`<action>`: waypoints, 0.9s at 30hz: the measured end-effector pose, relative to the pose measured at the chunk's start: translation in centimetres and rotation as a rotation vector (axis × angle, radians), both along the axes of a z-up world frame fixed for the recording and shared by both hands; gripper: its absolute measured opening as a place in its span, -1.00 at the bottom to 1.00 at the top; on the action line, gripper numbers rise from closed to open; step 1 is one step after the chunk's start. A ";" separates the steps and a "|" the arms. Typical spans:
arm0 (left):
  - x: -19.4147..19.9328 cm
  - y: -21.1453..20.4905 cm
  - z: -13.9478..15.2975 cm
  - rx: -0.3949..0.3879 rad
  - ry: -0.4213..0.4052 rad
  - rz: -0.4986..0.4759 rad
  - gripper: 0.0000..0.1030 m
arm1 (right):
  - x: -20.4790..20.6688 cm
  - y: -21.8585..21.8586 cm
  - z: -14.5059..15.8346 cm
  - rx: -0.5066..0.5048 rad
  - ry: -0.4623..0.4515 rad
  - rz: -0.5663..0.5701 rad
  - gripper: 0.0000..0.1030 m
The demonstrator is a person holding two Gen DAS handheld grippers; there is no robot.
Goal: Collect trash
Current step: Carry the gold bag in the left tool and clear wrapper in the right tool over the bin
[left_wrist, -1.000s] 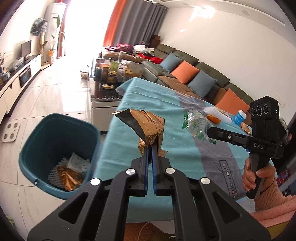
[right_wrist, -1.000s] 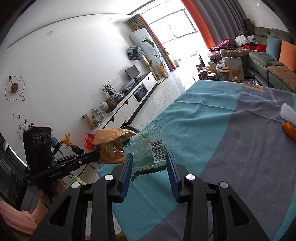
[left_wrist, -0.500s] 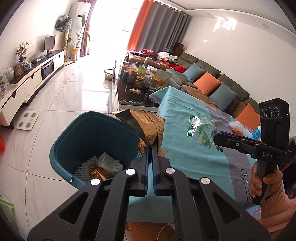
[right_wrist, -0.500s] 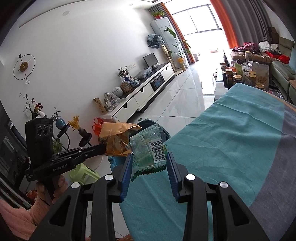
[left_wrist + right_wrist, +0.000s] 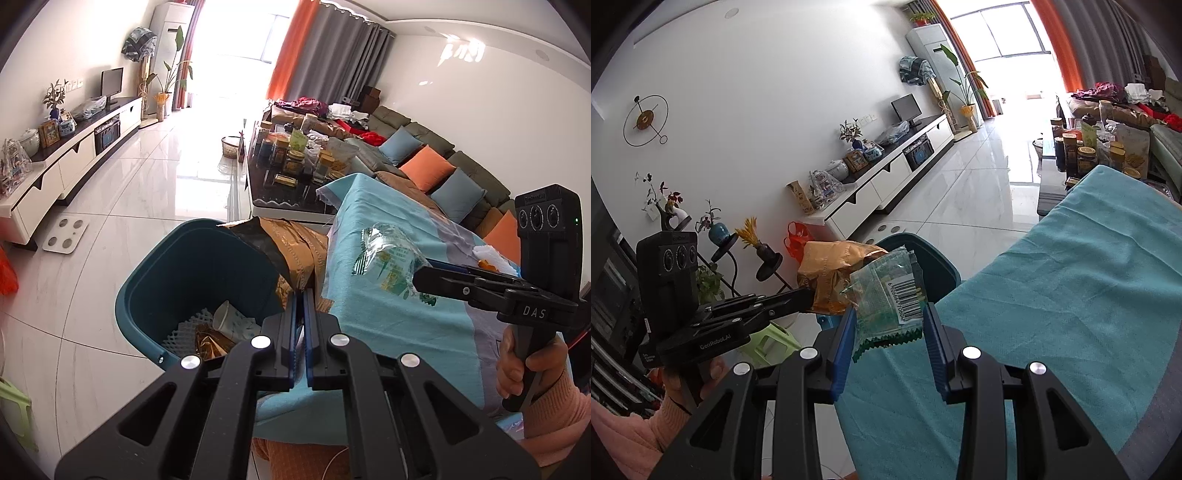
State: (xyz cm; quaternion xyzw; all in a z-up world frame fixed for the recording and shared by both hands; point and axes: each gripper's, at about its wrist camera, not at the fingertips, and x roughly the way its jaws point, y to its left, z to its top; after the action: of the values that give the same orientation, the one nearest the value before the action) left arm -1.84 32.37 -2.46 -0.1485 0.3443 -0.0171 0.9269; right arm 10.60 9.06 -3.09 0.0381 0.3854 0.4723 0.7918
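Trash in both tools: gold foil wrapper [image 5: 295, 251] pinched in left gripper [image 5: 300, 295], jaws pressed nearly together, held over teal bin [image 5: 192, 266]. Clear green snack wrapper [image 5: 890, 295] clamped between right gripper [image 5: 888, 325] pads, partly spread, above teal tablecloth [image 5: 1071, 295] edge. Bin holds paper cup [image 5: 229, 321], foam net.

Two grippers are showing, the left [image 5: 300, 295] and the right [image 5: 888, 325], each carrying one wrapper: one brown [image 5: 291, 251], one green [image 5: 890, 295]. One bin [image 5: 184, 266] is standing, holding one cup [image 5: 231, 323]. Two orange cushions [image 5: 424, 171] and two blue cushions [image 5: 399, 147] are lying on one sofa [image 5: 469, 162].
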 end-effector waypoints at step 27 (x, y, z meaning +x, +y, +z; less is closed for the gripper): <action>0.7 0.7 -1.2 0.010 0.014 0.040 -0.92 | 0.6 3.7 -0.6 -0.040 0.003 0.037 -0.32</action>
State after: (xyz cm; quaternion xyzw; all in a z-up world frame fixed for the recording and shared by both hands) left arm -1.17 33.12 -3.68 -0.1507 0.3477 0.0042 0.9254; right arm 11.15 12.72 -3.71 0.0156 0.3965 0.4790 0.7830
